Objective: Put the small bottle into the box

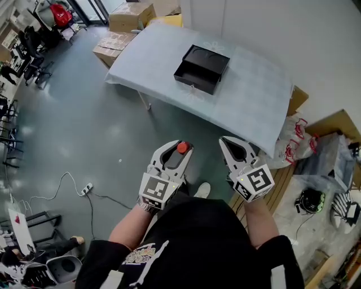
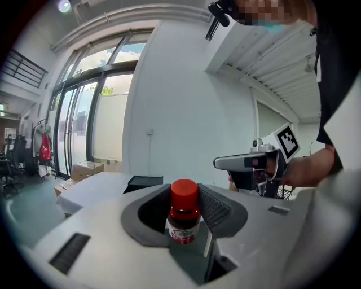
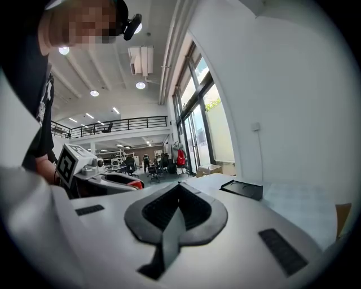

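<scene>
Head view first, and we see both grippers held out over the grey floor (image 1: 113, 135), short of the table (image 1: 248, 96). The left gripper (image 1: 178, 151) has its jaws clamped on the small bottle (image 2: 183, 211), which is off the ground and clear of everything else. Over to the left gripper view: the bottle stands upright between the ribbed pads (image 2: 217, 206), with a red cap on top, a dark body and a white-and-red label facing us. Both pads press against its sides, so the jaws stand wide around it.

The right gripper (image 1: 227, 141) rides just beside the left one, at about the same height. In the right gripper view we see its jaw tips meeting in a point, clenched on nothing at all.

Now to the box (image 1: 194, 76). It is black, open at the top, and sits on the pale blue cloth (image 1: 169, 51) that covers the table, towards the far side. We can't make out anything inside it from here. It lies well apart from the bottle, with bare floor and the near table edge between them. Cardboard cartons (image 1: 131, 17) are stacked on the floor beyond the table's far corner. A white shoe (image 1: 202, 190) shows below, between the two grippers.
</scene>
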